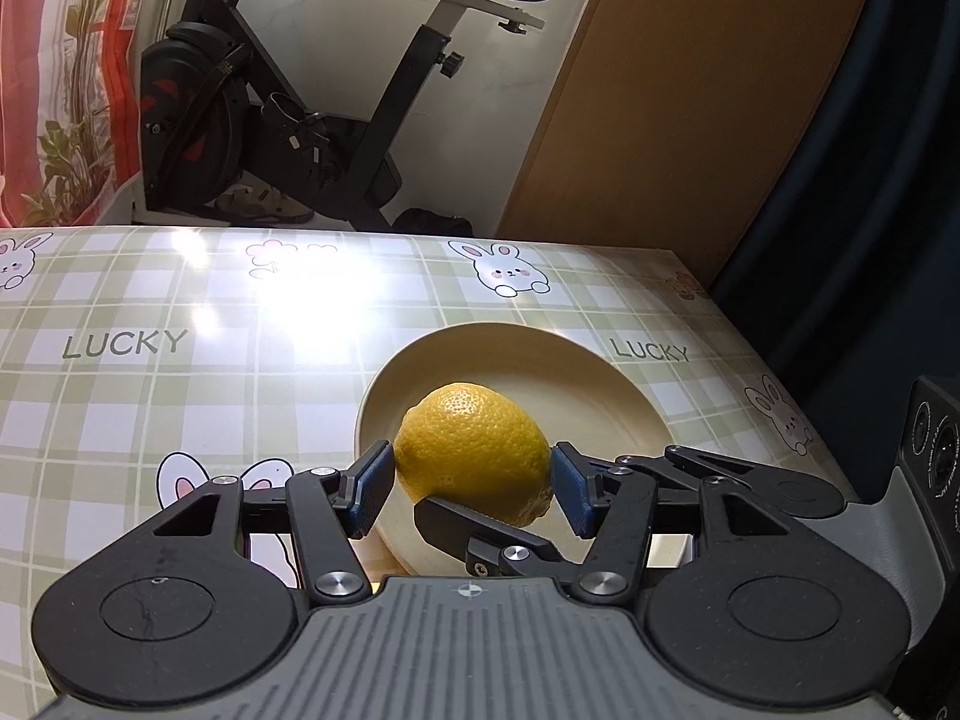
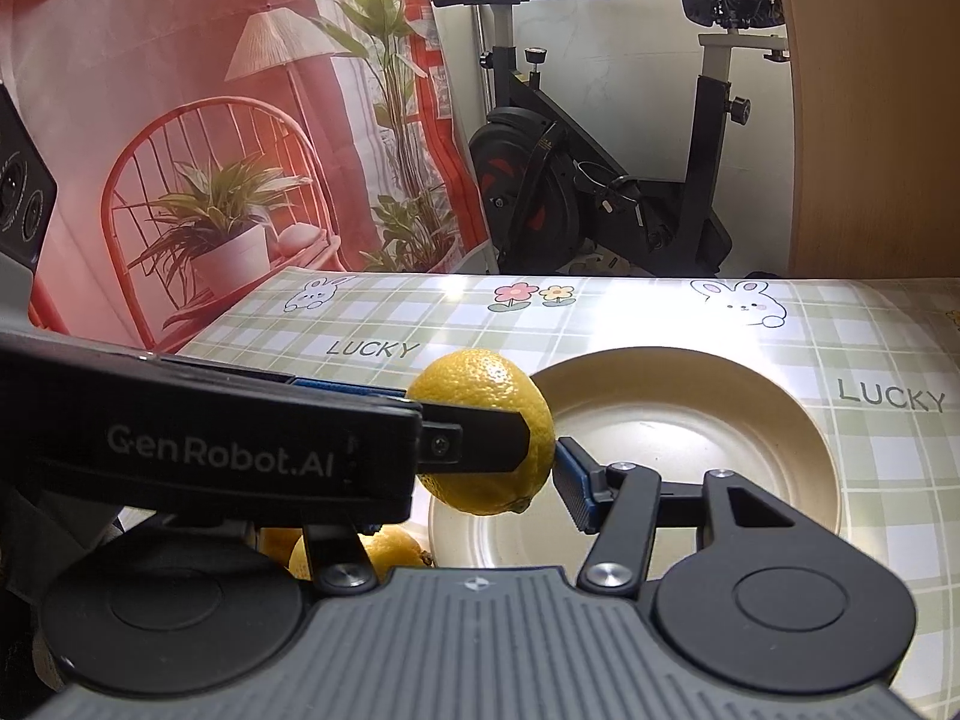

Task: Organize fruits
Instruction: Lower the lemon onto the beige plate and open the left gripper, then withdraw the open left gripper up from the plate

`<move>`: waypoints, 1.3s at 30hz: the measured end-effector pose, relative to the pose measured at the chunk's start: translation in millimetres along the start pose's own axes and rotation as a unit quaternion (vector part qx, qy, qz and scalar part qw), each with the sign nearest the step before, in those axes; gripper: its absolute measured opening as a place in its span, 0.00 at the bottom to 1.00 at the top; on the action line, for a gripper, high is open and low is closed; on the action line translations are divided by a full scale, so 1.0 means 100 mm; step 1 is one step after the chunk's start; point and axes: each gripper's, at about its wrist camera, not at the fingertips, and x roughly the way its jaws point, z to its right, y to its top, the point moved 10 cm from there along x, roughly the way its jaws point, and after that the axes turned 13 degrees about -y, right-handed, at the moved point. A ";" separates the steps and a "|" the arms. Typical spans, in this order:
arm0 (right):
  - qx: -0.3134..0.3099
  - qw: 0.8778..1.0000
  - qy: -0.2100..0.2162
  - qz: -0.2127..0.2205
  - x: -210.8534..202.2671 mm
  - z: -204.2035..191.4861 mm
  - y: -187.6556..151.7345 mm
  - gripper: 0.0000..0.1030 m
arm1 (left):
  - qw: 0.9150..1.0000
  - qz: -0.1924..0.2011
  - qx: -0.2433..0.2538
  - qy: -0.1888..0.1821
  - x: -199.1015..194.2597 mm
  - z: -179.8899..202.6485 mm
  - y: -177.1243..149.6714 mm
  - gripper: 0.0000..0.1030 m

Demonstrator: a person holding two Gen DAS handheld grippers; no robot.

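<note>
One lemon (image 1: 474,450) gripped by both grippers at once, held over the single cream plate (image 1: 600,396). Left gripper (image 1: 474,474) and right gripper (image 2: 480,456) both clamp it. Two more lemons (image 2: 384,549) sit lower down. Cloth (image 1: 150,312) says "LUCKY", left finger "GenRobot.AI". Both tilt downward.

A black exercise bike (image 2: 606,168) with a round black saddle stands on the far side against a pale wall. To its left hangs a red printed fabric backdrop (image 2: 198,138) showing a wicker chair, a lamp and potted plants. To the right rises a brown wooden panel (image 1: 678,102). A glossy green-checked tablecloth (image 1: 150,324) with rabbits and "LUCKY" lettering reflects bright light in the near ground.
</note>
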 end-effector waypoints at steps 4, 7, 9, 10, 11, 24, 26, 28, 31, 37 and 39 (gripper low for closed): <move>0.008 1.000 0.000 -0.015 0.15 0.06 -0.06 0.55 | 1.000 -0.007 0.000 0.004 0.09 -0.06 -0.01 0.58; 0.010 1.000 -0.003 -0.019 0.22 0.09 -0.08 0.55 | 1.000 -0.009 0.000 0.006 0.13 -0.07 -0.02 0.58; 0.009 1.000 -0.005 -0.020 0.25 0.09 -0.07 0.55 | 1.000 -0.014 0.000 0.007 0.15 -0.08 -0.03 0.58; 0.008 1.000 -0.007 -0.021 0.27 0.09 -0.07 0.55 | 1.000 -0.014 -0.001 0.006 0.16 -0.08 -0.04 0.58; 0.007 1.000 -0.009 -0.022 0.29 0.09 -0.08 0.55 | 1.000 -0.012 -0.002 0.007 0.15 -0.09 -0.04 0.59; -0.023 0.999 -0.029 -0.007 0.09 0.05 0.01 0.58 | 0.999 0.014 0.018 0.032 -0.22 0.02 0.07 0.73; -0.034 0.999 -0.030 -0.001 -0.01 0.04 0.05 0.59 | 0.998 0.026 0.029 0.051 -0.38 0.05 0.12 0.73; -0.046 0.998 -0.034 0.009 -0.13 0.03 0.09 0.60 | 0.997 0.038 0.037 0.064 -0.54 0.07 0.17 0.76; -0.055 0.998 -0.036 0.024 -0.32 0.02 0.19 0.62 | 0.993 0.064 0.048 0.084 -0.83 0.09 0.25 0.83; -0.052 0.995 -0.047 0.070 -0.72 0.04 0.42 0.78 | 0.983 0.119 0.052 0.130 -1.37 0.02 0.39 0.89; -0.042 0.995 -0.046 0.078 -0.81 0.05 0.49 0.82 | 0.977 0.142 0.055 0.149 -1.55 0.00 0.46 0.91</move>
